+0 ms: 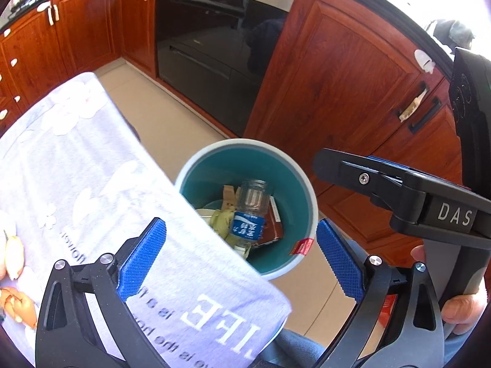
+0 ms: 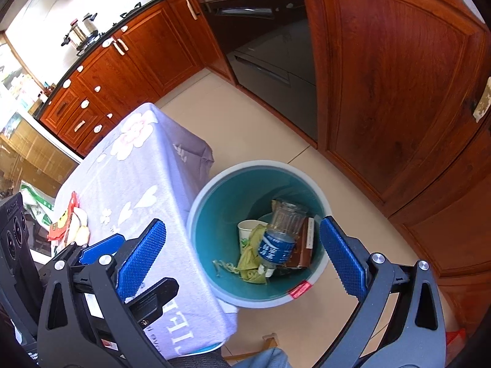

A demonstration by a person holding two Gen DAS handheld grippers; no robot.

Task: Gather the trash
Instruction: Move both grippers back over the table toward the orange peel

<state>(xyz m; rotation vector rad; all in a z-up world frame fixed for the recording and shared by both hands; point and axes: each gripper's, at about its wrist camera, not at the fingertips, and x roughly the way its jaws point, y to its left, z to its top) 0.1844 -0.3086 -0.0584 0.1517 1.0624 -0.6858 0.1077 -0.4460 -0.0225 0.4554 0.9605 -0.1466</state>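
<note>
A round bin (image 1: 302,181) with a teal inside stands on the floor beside a cloth-covered table (image 1: 76,165). In it lie a clear plastic bottle (image 1: 250,211) with a blue label, a paper cup, green scraps and a brown box. My left gripper (image 1: 242,259) is open and empty, above the bin's near rim. The right gripper's finger (image 1: 368,178) shows at right. In the right wrist view my right gripper (image 2: 242,256) is open and empty over the bin (image 2: 199,202); the bottle (image 2: 277,245) lies inside. Peanut shells (image 1: 15,257) and a red wrapper (image 2: 63,219) lie on the table.
Red-brown cabinets (image 1: 337,70) and a black oven (image 1: 221,46) stand behind the bin. A pot (image 2: 83,30) sits on the stove at far left. Beige floor tiles (image 2: 251,122) surround the bin. The left gripper's body (image 2: 18,239) shows at left in the right wrist view.
</note>
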